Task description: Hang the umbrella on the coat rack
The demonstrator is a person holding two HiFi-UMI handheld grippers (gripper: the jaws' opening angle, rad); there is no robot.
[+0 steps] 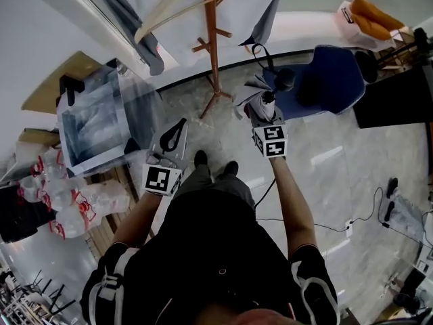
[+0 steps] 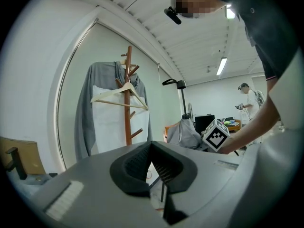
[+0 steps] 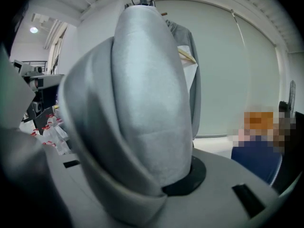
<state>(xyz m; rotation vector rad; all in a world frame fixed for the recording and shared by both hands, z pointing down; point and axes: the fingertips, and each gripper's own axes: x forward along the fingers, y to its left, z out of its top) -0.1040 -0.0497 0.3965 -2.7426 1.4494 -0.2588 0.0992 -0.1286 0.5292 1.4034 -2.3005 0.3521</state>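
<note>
Far left are bottles (image 1: 57, 205) & a box in clear wrap (image 1: 95, 124). Next is the left gripper (image 1: 178, 124): its jaws are together at the tips, w/ nothing in them. In the middle stands the rack (image 1: 213, 53), a tall brown pole w/ short pegs. A grey coat (image 2: 102, 94) & a hanger (image 2: 118, 95) are on it already. Right of the rack is the umbrella (image 3: 147, 103). It's folded up, off the floor & not on the rack yet. The right gripper (image 1: 265, 112) is clamped round its fat grey cloth part. The black hook handle (image 2: 175, 83) sticks up on top, free. Far right is a blue chair (image 1: 331, 80). I think the umbrella is light, but the cloth is soft & squishy, so it could slip or twist in the jaws. The handle looks hard & curved, so that's prob. the bit to catch on a peg. Best to hold the cloth part & leave the hook bare.
</note>
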